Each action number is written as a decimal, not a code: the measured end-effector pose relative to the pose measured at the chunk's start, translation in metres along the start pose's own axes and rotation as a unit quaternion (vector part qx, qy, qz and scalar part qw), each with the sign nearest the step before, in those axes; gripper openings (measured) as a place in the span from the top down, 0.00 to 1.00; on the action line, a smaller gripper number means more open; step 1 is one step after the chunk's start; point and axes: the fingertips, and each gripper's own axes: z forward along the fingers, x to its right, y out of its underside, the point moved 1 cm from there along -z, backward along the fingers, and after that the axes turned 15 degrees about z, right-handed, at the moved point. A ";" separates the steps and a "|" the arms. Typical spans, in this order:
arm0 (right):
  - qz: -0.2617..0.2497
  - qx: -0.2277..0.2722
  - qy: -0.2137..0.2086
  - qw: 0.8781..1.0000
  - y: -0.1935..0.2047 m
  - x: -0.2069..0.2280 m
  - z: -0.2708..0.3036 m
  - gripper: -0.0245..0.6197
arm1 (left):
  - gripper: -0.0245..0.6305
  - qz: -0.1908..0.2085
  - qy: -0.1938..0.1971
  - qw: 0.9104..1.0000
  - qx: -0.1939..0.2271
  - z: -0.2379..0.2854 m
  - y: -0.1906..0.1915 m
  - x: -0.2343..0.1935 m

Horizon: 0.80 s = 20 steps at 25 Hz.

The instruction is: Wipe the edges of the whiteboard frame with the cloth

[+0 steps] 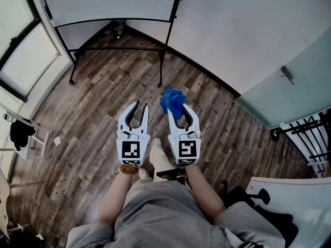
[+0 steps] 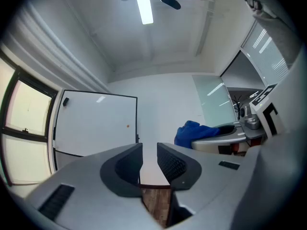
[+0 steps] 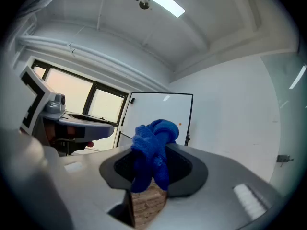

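The white whiteboard with a thin black frame (image 1: 111, 1) stands on its black metal stand (image 1: 118, 49) at the far left of the room, well apart from both grippers, and nothing touches its edges; whether the frame is clean or dusty is too small to tell. Nearer the person, the left gripper (image 1: 141, 105) hangs over the brown wood-plank floor (image 1: 98, 92) with its jaws drawn close, only a narrow slit between them and nothing in that slit, so it is empty. Just to its right, the crumpled blue cloth (image 1: 171, 100) is clamped between the jaws of the right gripper (image 1: 179, 109), with a bunched lump sticking out beyond the tips and a fold hanging down inside. By my reading the task has barely begun: the cloth is in hand and pointed toward the board, but no wiping stroke is under way. What remains is the whole job: closing the distance to the board, setting the cloth against the frame, and running it along each edge.
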 end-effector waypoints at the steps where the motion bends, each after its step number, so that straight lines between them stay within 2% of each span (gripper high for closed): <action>1: -0.001 -0.002 -0.001 1.000 0.003 0.003 0.010 0.73 | 0.83 -0.001 0.000 1.000 0.000 0.009 0.003 -0.005; 5: -0.004 -0.004 -0.005 1.000 0.008 0.022 0.055 0.72 | 0.86 0.000 0.001 1.000 -0.003 0.053 0.014 -0.024; 15: 0.025 -0.002 0.001 1.000 0.009 0.103 0.177 0.72 | 0.94 0.019 0.017 0.999 -0.019 0.183 0.031 -0.059; 20: 0.025 -0.004 0.003 1.000 0.017 0.137 0.230 0.72 | 0.95 -0.009 0.026 0.999 -0.038 0.234 0.050 -0.075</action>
